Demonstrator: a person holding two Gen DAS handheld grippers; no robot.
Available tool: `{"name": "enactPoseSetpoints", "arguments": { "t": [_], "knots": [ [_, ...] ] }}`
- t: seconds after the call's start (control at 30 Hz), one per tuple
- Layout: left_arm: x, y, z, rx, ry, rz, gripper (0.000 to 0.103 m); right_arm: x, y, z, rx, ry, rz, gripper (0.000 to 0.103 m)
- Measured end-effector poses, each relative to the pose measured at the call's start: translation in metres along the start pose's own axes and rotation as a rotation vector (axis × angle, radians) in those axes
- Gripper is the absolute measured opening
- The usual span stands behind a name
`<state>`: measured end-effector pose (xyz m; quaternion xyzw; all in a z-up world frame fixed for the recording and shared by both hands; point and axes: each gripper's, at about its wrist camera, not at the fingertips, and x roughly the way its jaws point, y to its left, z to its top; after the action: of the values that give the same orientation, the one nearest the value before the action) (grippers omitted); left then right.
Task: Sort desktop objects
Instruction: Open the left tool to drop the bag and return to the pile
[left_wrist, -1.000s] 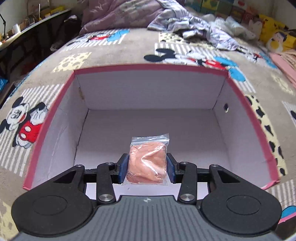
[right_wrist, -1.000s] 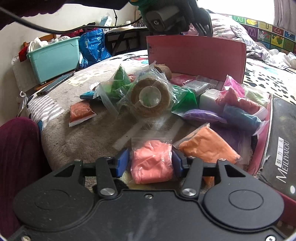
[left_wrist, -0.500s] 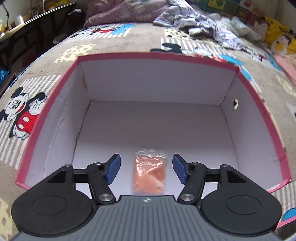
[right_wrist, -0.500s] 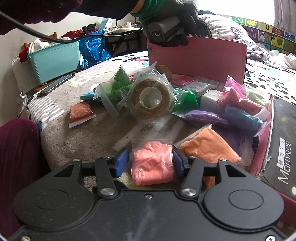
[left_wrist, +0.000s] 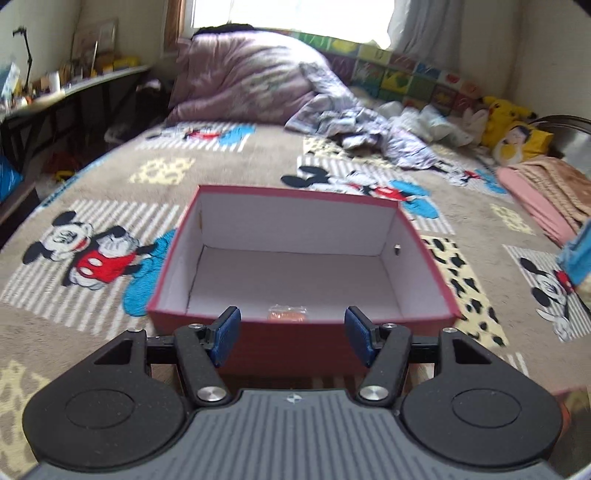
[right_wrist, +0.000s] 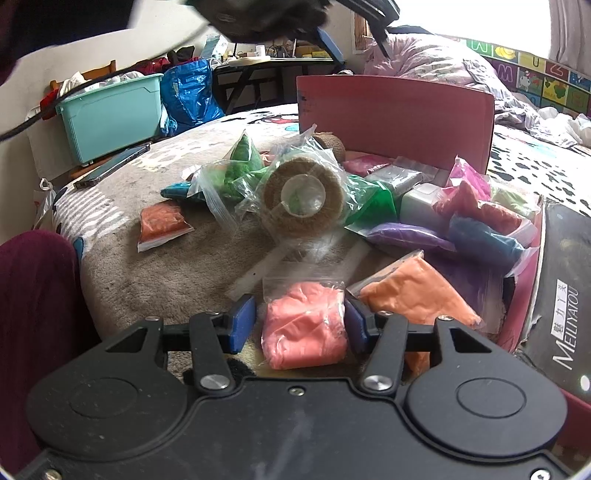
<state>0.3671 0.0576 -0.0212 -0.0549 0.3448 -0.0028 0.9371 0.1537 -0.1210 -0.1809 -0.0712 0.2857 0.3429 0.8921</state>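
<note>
Pink clay bag (right_wrist: 304, 325) sits clamped in my right claw (right_wrist: 300, 325); my left claw (left_wrist: 291, 334) hangs apart, empty, before the red box (left_wrist: 424, 243).

1. Daylight pours through a window (left_wrist: 280, 18) at the far end of the room, blown out to plain white in both views.
2. The left wrist view is soft with motion blur, strongest toward the edges.
3. Fisheye distortion bends the patterned blanket (left_wrist: 110, 206) and room into curves, with dark corners.
4. The right wrist view is sharper; clear plastic bags (right_wrist: 295, 192) catch pale glare.
5. Its upper left is a dark, blurred shape (right_wrist: 258, 18).
</note>
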Motion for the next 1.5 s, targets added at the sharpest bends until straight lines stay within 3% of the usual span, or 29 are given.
{"name": "enactPoseSetpoints", "arguments": {
  "t": [0.23,0.4,0.57,0.8,1.07,1.2,1.33,1.43,1.5],
  "knots": [
    [-0.066,0.013,-0.062,0.023,-0.074,-0.006,0.061,-0.002,0.002,0.000,-0.016,-0.001,-0.012,0.051],
    [-0.092,0.020,-0.122,-0.015,-0.115,0.102,0.062,-0.004,0.003,0.000,-0.015,-0.004,-0.020,0.045],
    [-0.105,0.013,-0.189,-0.071,-0.185,0.123,0.062,-0.010,0.001,0.001,0.009,-0.014,-0.013,0.042],
    [-0.112,0.017,-0.234,-0.091,-0.107,0.198,0.062,-0.021,0.005,0.000,-0.002,-0.042,0.009,0.042],
    [-0.105,0.041,-0.253,-0.130,-0.040,0.211,0.062,-0.034,0.008,-0.002,0.012,-0.072,0.029,0.042],
    [-0.097,0.048,-0.259,-0.134,-0.021,0.161,0.063,-0.041,0.011,-0.005,0.010,-0.070,0.043,0.042],
    [-0.096,0.036,-0.257,-0.025,-0.021,-0.043,0.063,-0.043,0.010,-0.004,0.018,-0.079,0.040,0.042],
    [-0.103,0.033,-0.258,-0.071,-0.049,-0.119,0.063,-0.048,0.007,-0.002,0.027,-0.095,0.025,0.042],
    [-0.101,0.038,-0.259,-0.117,-0.041,-0.103,0.063,-0.054,0.003,-0.002,0.045,-0.105,0.016,0.042]
  ]
}}
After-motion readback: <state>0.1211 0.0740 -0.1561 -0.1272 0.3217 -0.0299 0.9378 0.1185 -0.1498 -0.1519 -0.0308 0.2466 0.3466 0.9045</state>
